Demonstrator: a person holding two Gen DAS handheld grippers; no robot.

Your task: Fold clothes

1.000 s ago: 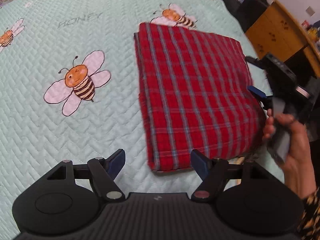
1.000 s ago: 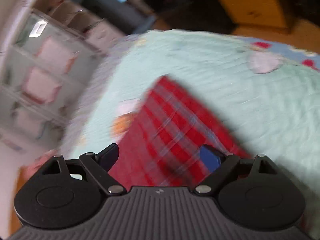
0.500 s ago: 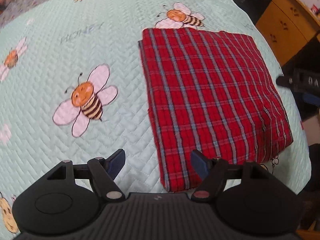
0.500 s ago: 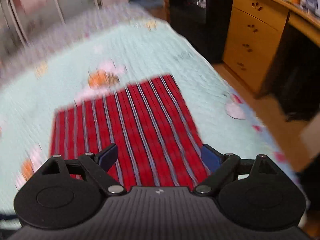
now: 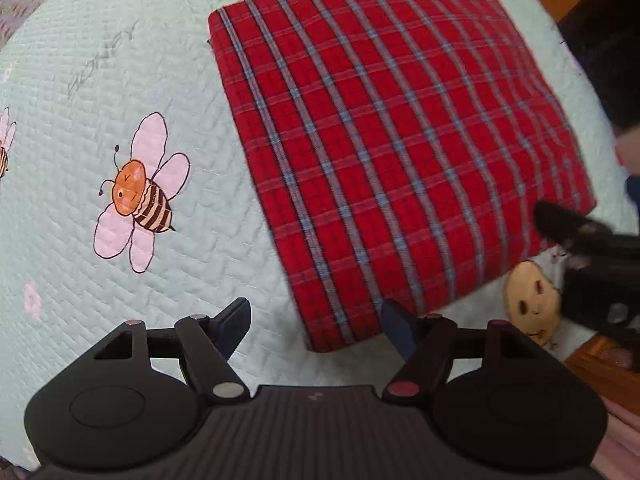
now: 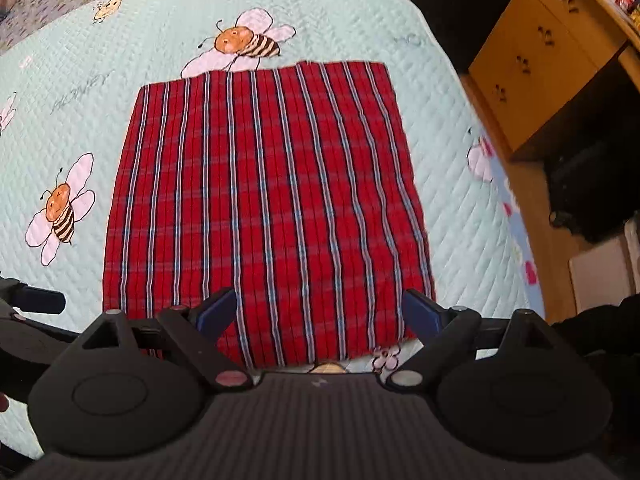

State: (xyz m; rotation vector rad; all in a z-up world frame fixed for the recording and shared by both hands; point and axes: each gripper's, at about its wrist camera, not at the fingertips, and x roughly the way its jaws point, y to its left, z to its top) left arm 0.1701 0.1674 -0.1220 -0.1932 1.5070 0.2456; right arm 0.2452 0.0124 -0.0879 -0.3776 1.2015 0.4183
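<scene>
Both tools hover with nothing held: the left gripper (image 5: 314, 326) and right gripper (image 6: 320, 312) stand wide apart above the near edge of the red plaid cloth (image 6: 264, 200), folded flat on the bee-print quilt (image 6: 440, 160). Next likely comes regripping an edge for another fold. A second ago the right gripper sat low against the cloth; it has since risen.

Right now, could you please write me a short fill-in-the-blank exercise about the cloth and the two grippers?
1. The folded cloth is red with a ____ pattern.
2. It lies on a quilt printed with cartoon ____.
3. The jaws of the left gripper and the right gripper are both ____, holding nothing.

Missing words: plaid; bees; open
</scene>
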